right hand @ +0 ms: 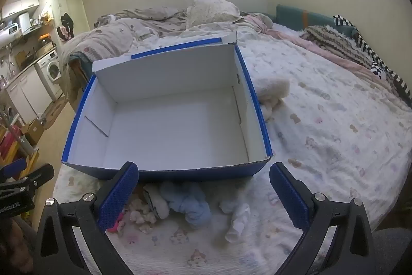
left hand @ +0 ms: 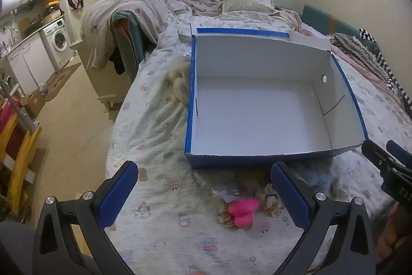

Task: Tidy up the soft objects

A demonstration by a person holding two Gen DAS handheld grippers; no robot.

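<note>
step: pre-pick | blue cardboard box w/ white inside (right hand: 167, 130) holds nothing | left gripper (left hand: 203, 187) + right gripper (right hand: 203, 187) both wide, holding nothing | next: grab light-blue fuzzy cloth (right hand: 190, 205)

Hardly any readable text. White lettering was printed on the black plastic body of the right gripper (left hand: 386, 156), seen at the right edge of the left wrist view; it was cut off by the frame, only something like "EAS" showed, rotated, not reliably legible. In the right wrist view, white lettering also sat on the black plastic body of the left gripper (right hand: 28, 172) at the left edge, blurred and unreadable. The blue-and-white cardboard box (left hand: 190, 120) showed no print. Cartoon figures on the white printed bed sheet (left hand: 154, 223) carried no readable words.
</note>
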